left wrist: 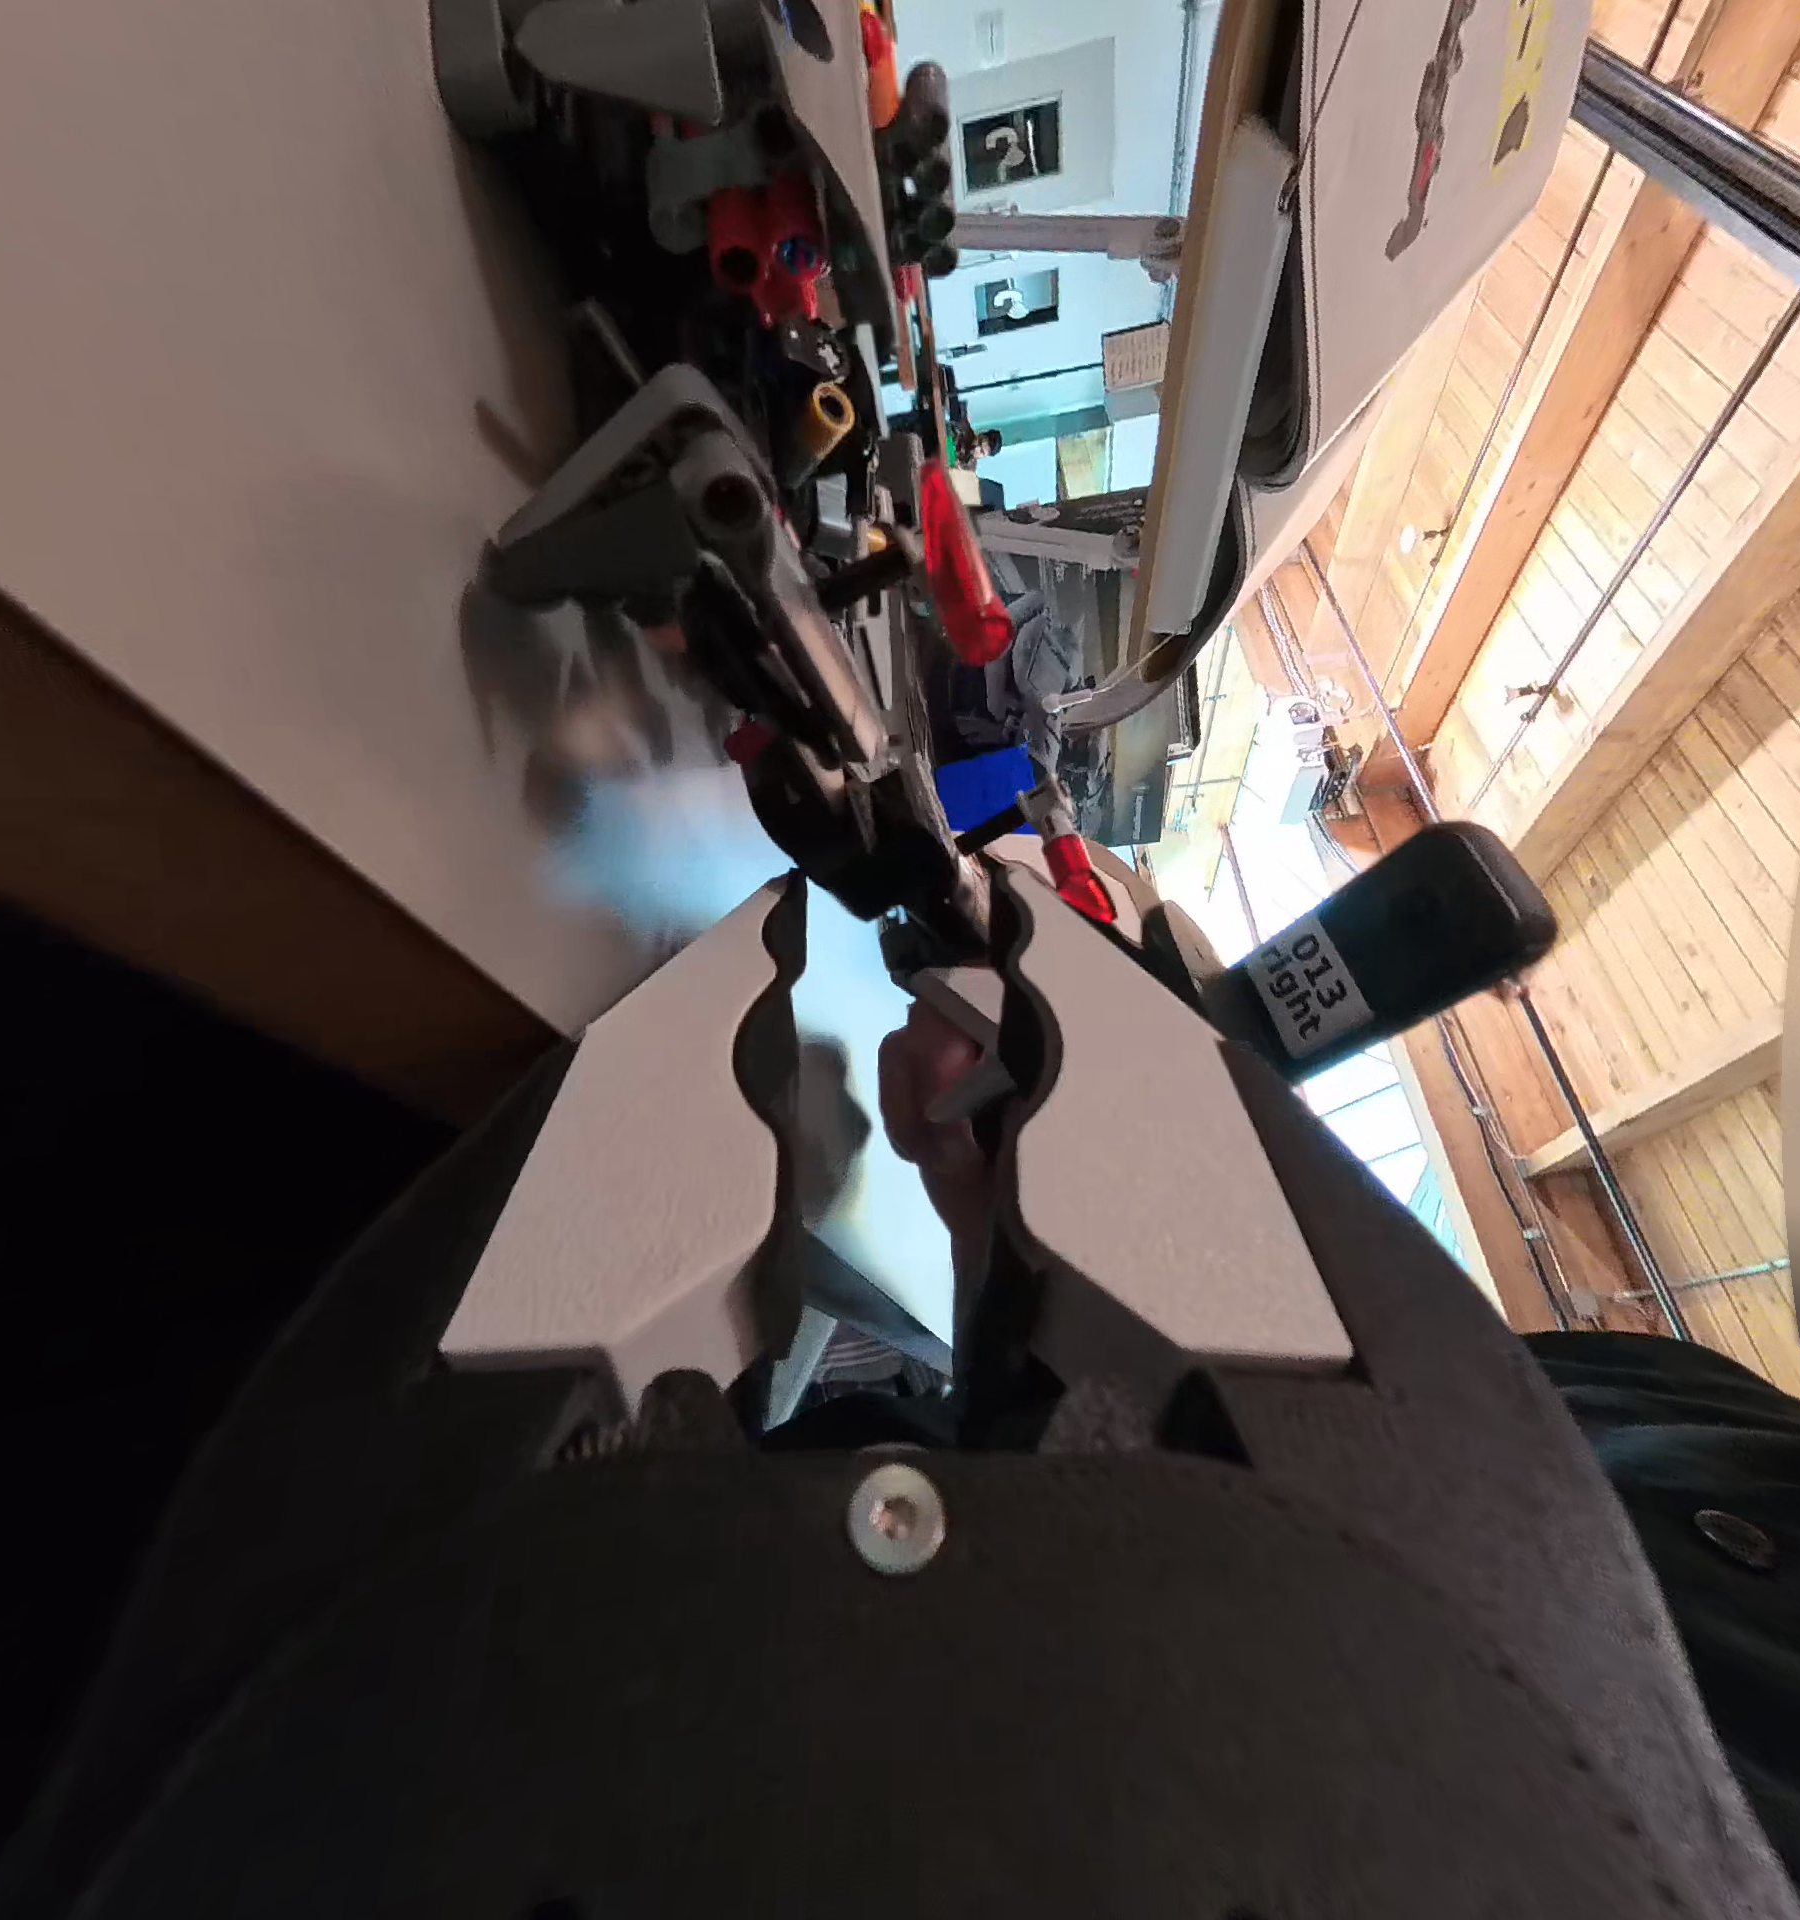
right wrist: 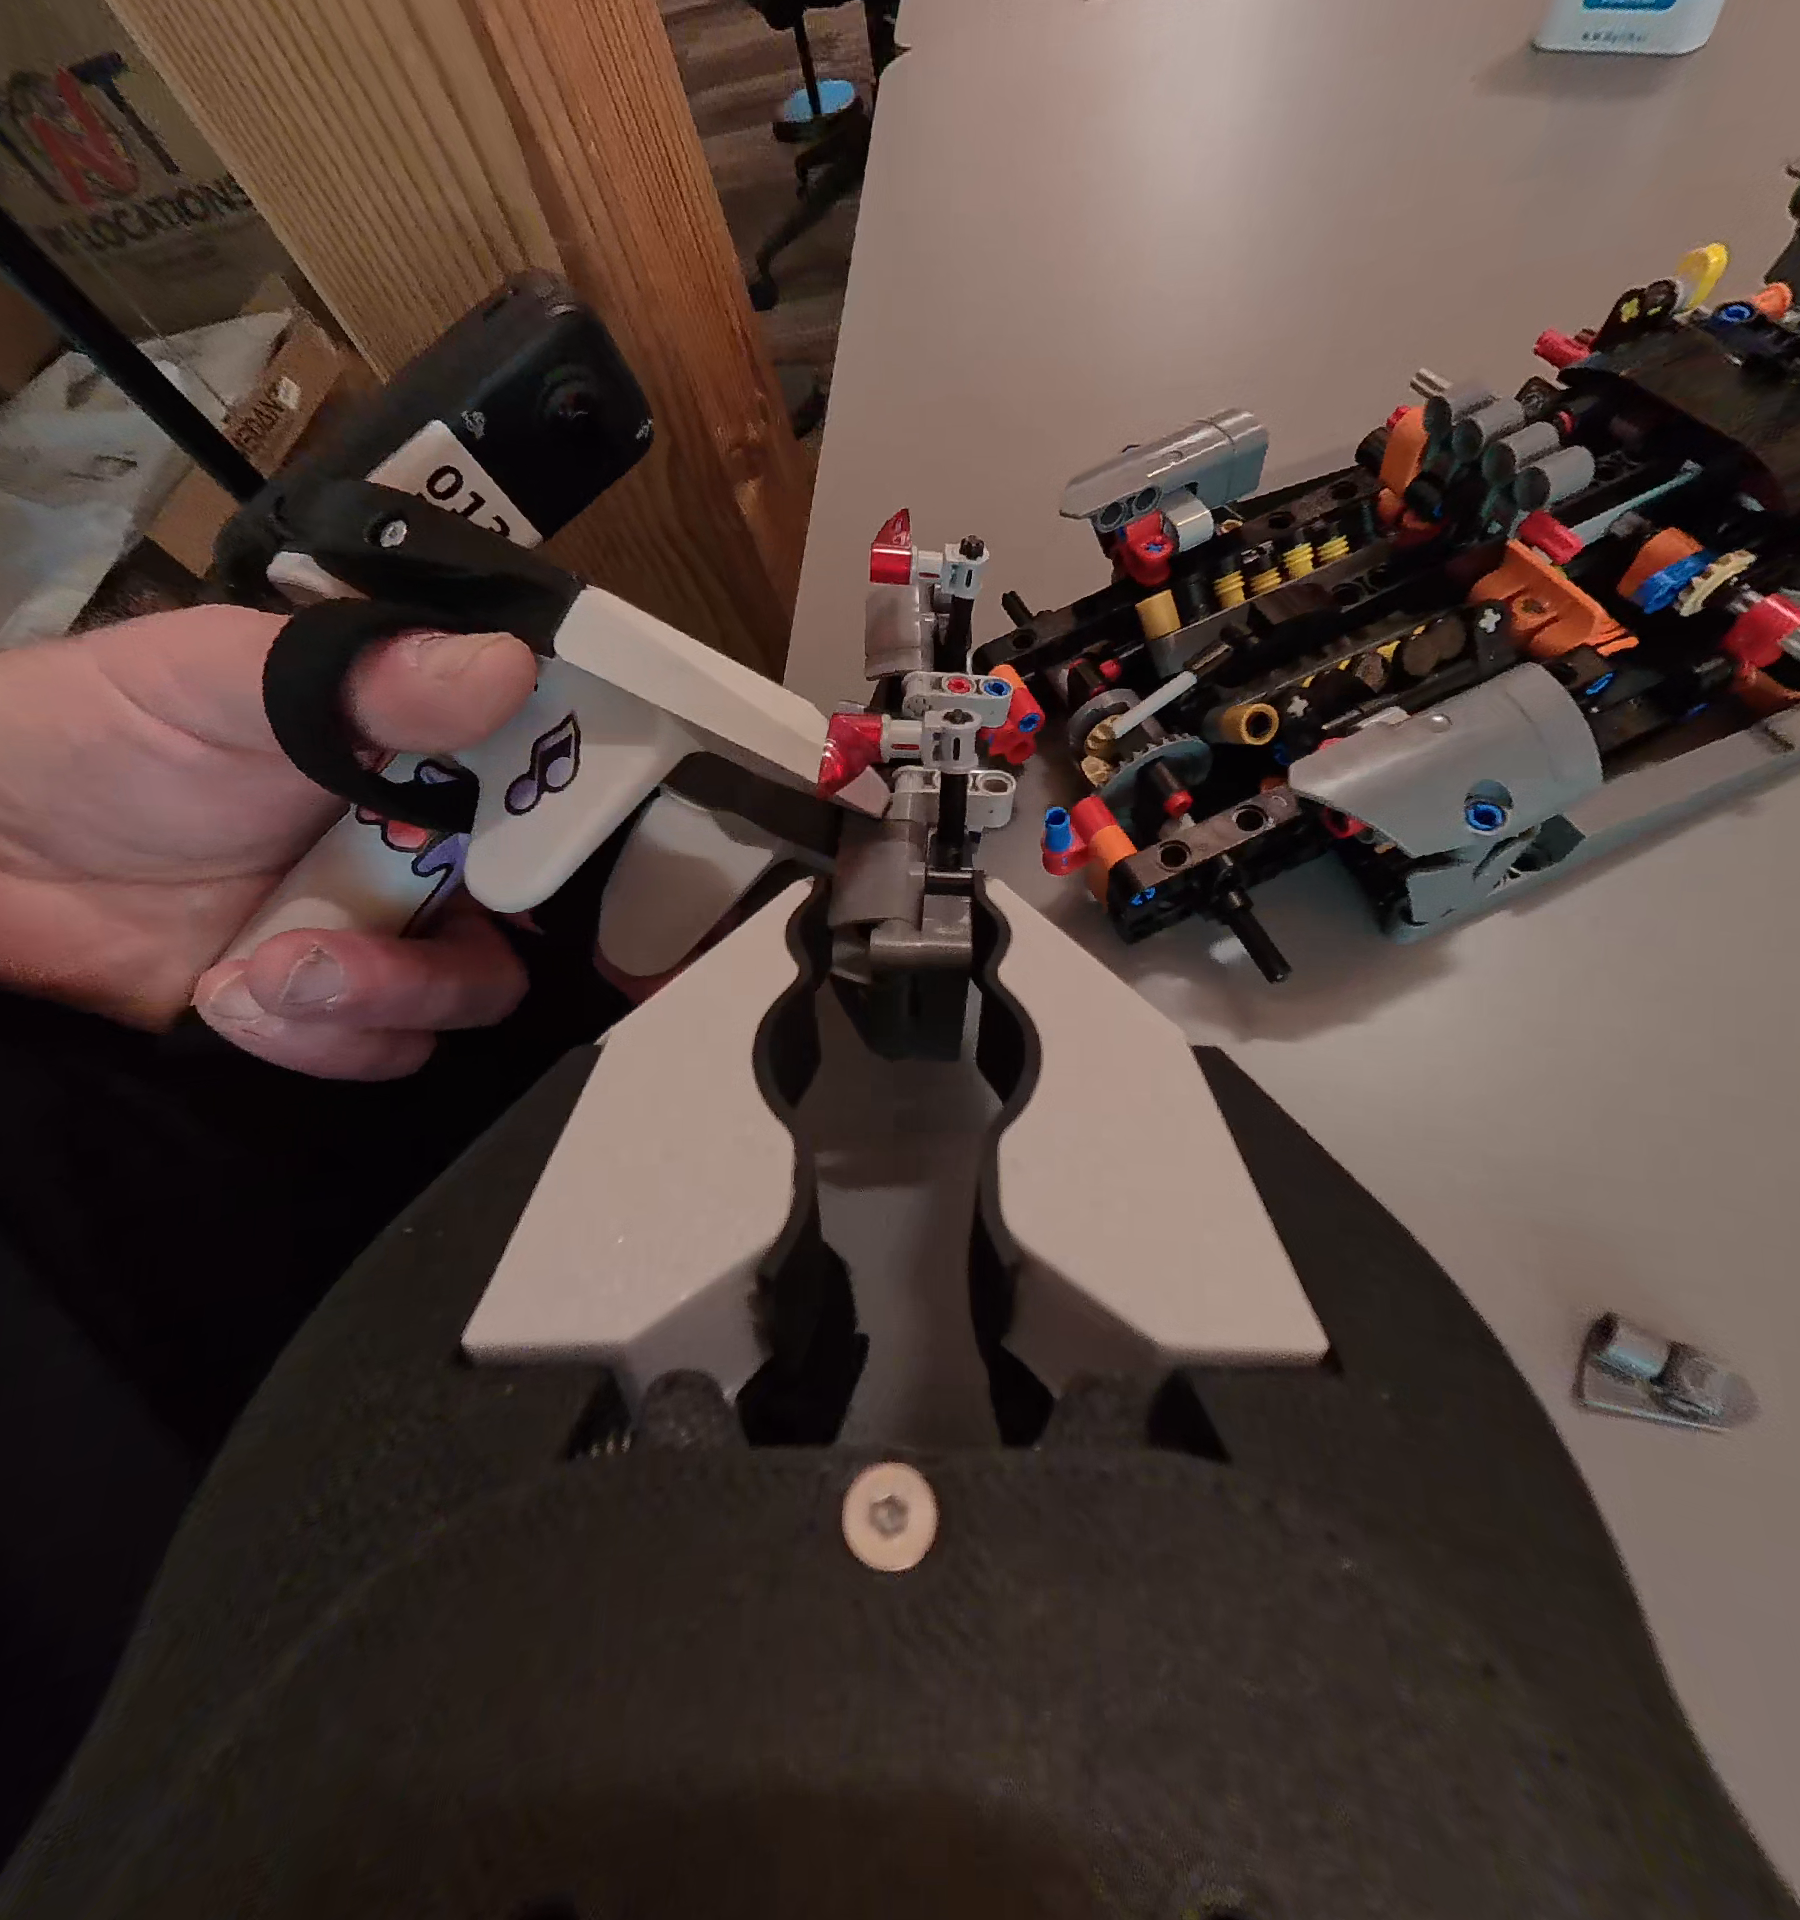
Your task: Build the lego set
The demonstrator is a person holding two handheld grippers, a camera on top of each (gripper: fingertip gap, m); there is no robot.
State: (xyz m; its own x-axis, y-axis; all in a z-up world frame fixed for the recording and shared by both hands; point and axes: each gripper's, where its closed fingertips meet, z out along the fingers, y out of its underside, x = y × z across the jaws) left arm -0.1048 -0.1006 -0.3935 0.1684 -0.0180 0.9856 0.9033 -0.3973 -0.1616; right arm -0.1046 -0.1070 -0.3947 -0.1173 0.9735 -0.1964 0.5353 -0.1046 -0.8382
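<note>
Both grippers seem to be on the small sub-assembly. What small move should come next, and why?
Probably carry the sub-assembly toward the car chassis. The right gripper clamps its grey base, the left gripper touches its side, and it hangs apart from the chassis on the table.

Each camera sits on the back of its own gripper and looks forward along the two fingers, so the fingers fill the lower part of both views.

The left wrist view is rolled on its side: the desk (left wrist: pixel 252 312) stands like a wall at the left, and the wooden ceiling (left wrist: pixel 1602 623) runs down the right.

The right wrist view is upright and looks down at the desk (right wrist: pixel 1239 260) from close, toward the car model (right wrist: pixel 1447 644).

Both views share the small sub-assembly (right wrist: pixel 927 748) at very near range (left wrist: pixel 875 831), the car model (left wrist: pixel 771 260), and each shows the other gripper.
</note>
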